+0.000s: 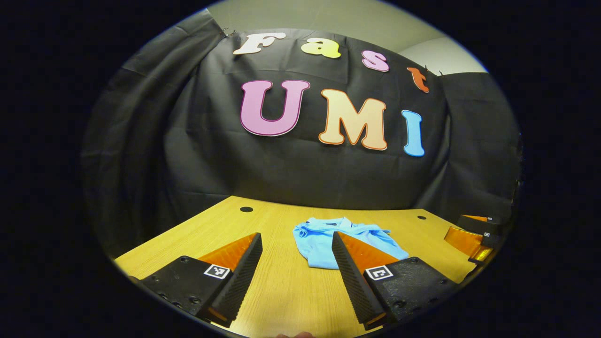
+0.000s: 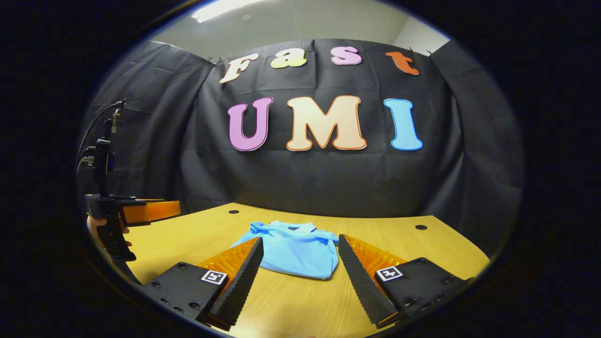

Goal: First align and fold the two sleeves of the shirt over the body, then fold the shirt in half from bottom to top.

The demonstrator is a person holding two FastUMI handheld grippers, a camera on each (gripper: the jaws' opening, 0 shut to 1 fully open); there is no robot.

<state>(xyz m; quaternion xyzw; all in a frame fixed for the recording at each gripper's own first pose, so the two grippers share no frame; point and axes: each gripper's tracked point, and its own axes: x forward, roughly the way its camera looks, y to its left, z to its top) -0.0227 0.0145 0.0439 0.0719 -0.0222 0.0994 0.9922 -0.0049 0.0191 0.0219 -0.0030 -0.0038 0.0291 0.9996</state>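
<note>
Booth: black cloth wall behind a wooden counter (image 2: 300, 300) with a pale grain; a few dark round holes sit in its top near the far edge.
Shirt: light blue shirt (image 2: 293, 251) lies on the counter toward the far middle, already bunched into a compact, folded-looking bundle, collar toward the wall. In the left gripper view the shirt (image 1: 324, 237) looks more rumpled, with a loose flap at its far right corner.
Handling: by my reading it is light, soft and limp; it will sag and slide over smooth wood, not hold any shape. Nothing fragile.
Where to hold: best pinched at a hem corner or a fold edge, with both layers caught; a grip in the middle would only drag up a bunch.
Left gripper: left gripper (image 1: 296, 260) is spread wide, holding nothing, hovering short of the shirt's near edge. In the right gripper view the left gripper (image 2: 141, 211) shows at the far left, held by a hand, above the counter.
Right gripper: right gripper (image 2: 300, 263) is spread wide and empty, its jaws framing the shirt's near edge without touching it.
Edges: counter's far edge meets the cloth wall just behind the collar.
Open room: bare wood lies on the near side and to both sides of the shirt, ample for spreading or sliding.
</note>
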